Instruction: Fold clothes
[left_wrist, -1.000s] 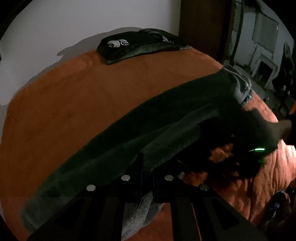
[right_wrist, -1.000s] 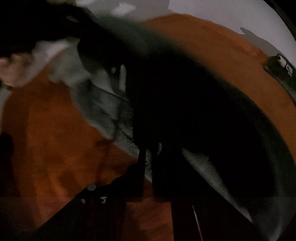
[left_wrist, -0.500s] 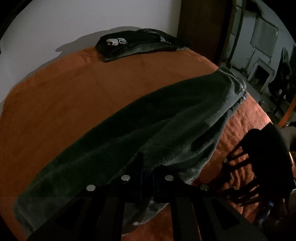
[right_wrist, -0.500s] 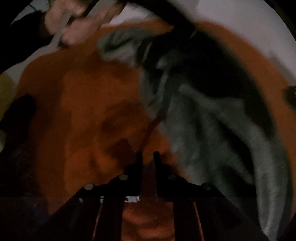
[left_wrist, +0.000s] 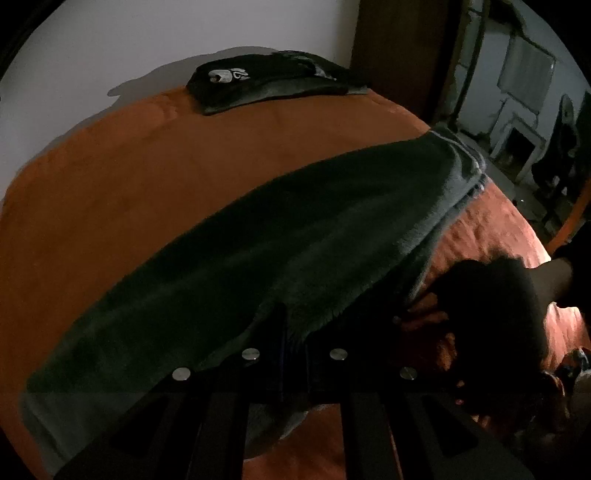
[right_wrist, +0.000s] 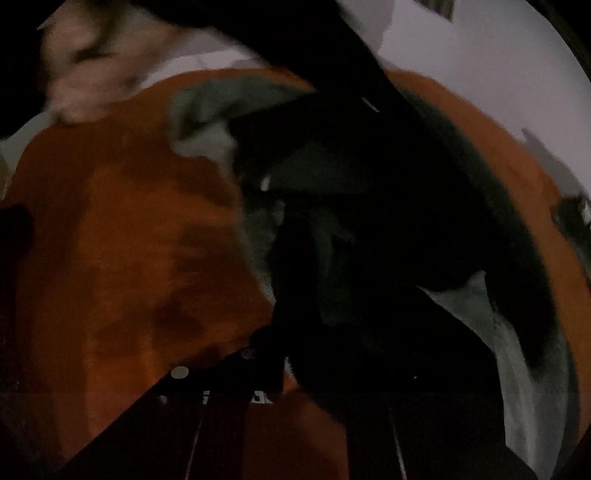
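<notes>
A dark green fleece garment (left_wrist: 314, 229) lies as a long band across the orange bed (left_wrist: 129, 166). My left gripper (left_wrist: 293, 321) is shut on its near edge. To the right in the left wrist view, a dark shape that I take for my right gripper (left_wrist: 491, 314) and a person's arm reach the same edge. In the blurred right wrist view the garment (right_wrist: 480, 314) drapes over my right gripper (right_wrist: 295, 310). Its jaws are closing with cloth between them, and dark fabric hides the right finger.
A folded black garment (left_wrist: 266, 81) with a white print rests at the bed's far edge by the wall. Bare orange bedding spreads left of the green garment. A person's hand (right_wrist: 85, 74) shows top left in the right wrist view. A dim room lies beyond the bed's right side.
My right gripper let go of the garment's far end, drew back, then came in at the near edge beside my left gripper. The garment settled flat. My left gripper kept its hold.
</notes>
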